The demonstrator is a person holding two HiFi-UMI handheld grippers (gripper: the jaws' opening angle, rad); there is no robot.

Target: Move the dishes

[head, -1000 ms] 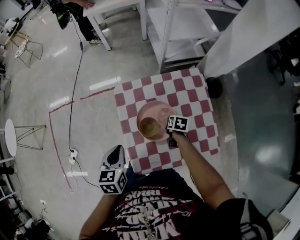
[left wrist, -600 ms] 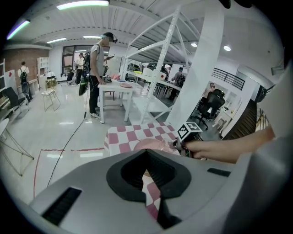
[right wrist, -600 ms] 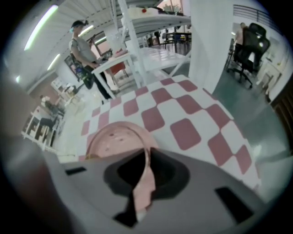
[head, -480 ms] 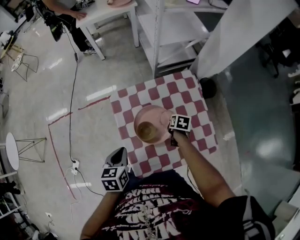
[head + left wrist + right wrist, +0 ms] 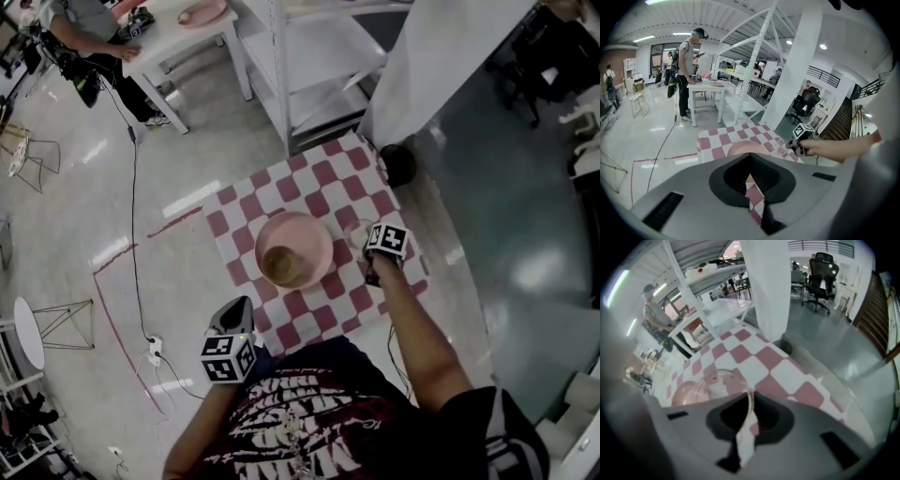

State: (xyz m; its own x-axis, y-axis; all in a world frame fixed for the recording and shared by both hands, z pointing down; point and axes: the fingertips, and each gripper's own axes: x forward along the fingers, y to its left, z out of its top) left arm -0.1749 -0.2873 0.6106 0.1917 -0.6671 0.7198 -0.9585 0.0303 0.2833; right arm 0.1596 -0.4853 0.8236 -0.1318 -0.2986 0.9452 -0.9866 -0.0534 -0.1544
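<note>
Small desk (image 5: pixel 309 183) with a red-and-white checkered cloth, seen from above. The pink plate (image 5: pixel 307 234) sits about mid-desk with a small brownish bowl (image 5: pixel 281 265) inside it, toward its near-left side. Just to the plate's right stands a clear glass (image 5: pixel 354 232), apparently touching or nearly touching the plate's rim.

Right gripper (image 5: pixel 370 246) points steeply down at the glass. Its jaws have just been closing and are now clamped on the glass's rim: in the right gripper view the thin clear wall (image 5: pixel 722 380) runs straight into the gap between the jaws of the right gripper (image 5: pixel 751 413), one jaw inside the glass and one outside. The pink plate (image 5: pixel 684 392) shows behind the glass there. Whether the glass is off the cloth or resting on it I cannot tell.

Left gripper (image 5: pixel 234 309) is held low by the person's torso, off the desk's near-left corner and well apart from the dishes. Jaws together, nothing between them – the left gripper view shows only checkered cloth through the slit at the left gripper (image 5: pixel 750 180), with the pink plate (image 5: pixel 745 147) beyond it.

Background: a white table (image 5: pixel 164 42) at top left with another pink dish (image 5: pixel 202 13) on it, a person (image 5: pixel 84 23) standing at it, a white shelf rack (image 5: pixel 309 56), and a black cable (image 5: pixel 131 187) on the glossy floor.
</note>
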